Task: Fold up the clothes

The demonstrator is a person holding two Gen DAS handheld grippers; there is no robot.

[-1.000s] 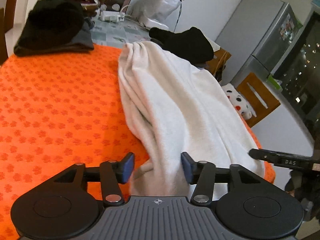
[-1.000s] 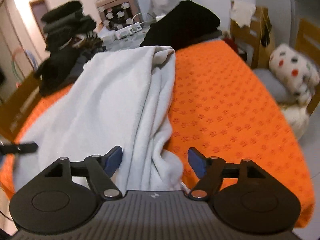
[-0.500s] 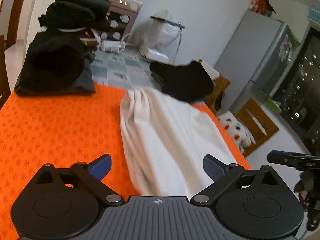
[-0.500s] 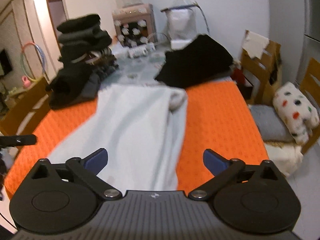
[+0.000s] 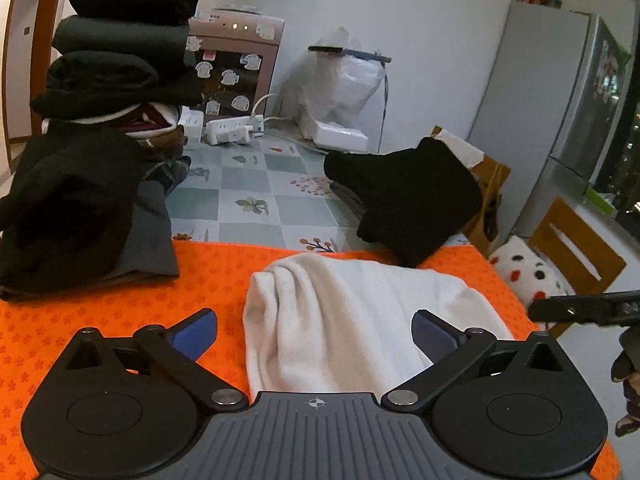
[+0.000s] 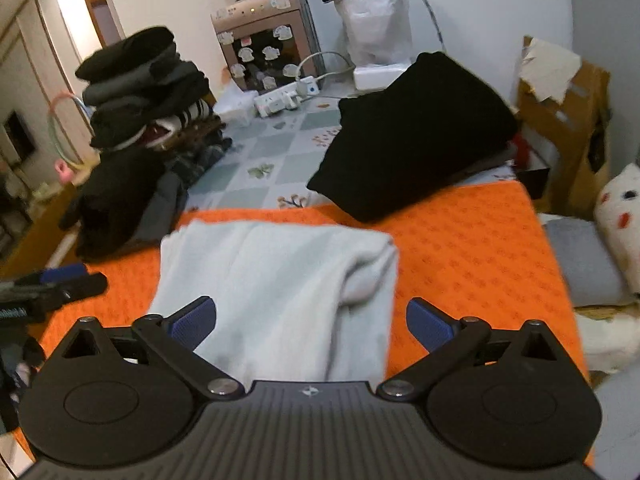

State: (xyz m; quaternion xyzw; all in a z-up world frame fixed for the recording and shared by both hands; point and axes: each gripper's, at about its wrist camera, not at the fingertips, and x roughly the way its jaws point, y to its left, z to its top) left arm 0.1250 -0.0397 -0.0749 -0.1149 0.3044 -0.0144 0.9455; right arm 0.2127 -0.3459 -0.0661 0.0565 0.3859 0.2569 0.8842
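Note:
A white fleecy garment (image 5: 344,320) (image 6: 280,284) lies folded lengthwise on the orange cloth (image 5: 100,312) (image 6: 472,248) that covers the table. My left gripper (image 5: 314,330) hovers above its near end, open wide, with nothing between the blue pads. My right gripper (image 6: 310,320) hangs over the same garment from the other side, also open and empty. The right gripper's tip (image 5: 580,308) shows at the right edge of the left wrist view. At the left edge of the right wrist view is the left gripper's tip (image 6: 56,284).
A tall stack of folded dark clothes (image 5: 108,92) (image 6: 140,92) stands at the far left. A loose black garment (image 5: 408,200) (image 6: 416,136) lies beyond the white one. A power strip (image 5: 232,130), a water dispenser (image 6: 264,36), a fridge (image 5: 560,112) and chairs (image 5: 576,252) surround the table.
Both grippers opened wider, let go of the white garment and drew back and up. The garment now lies shorter on the orange cloth.

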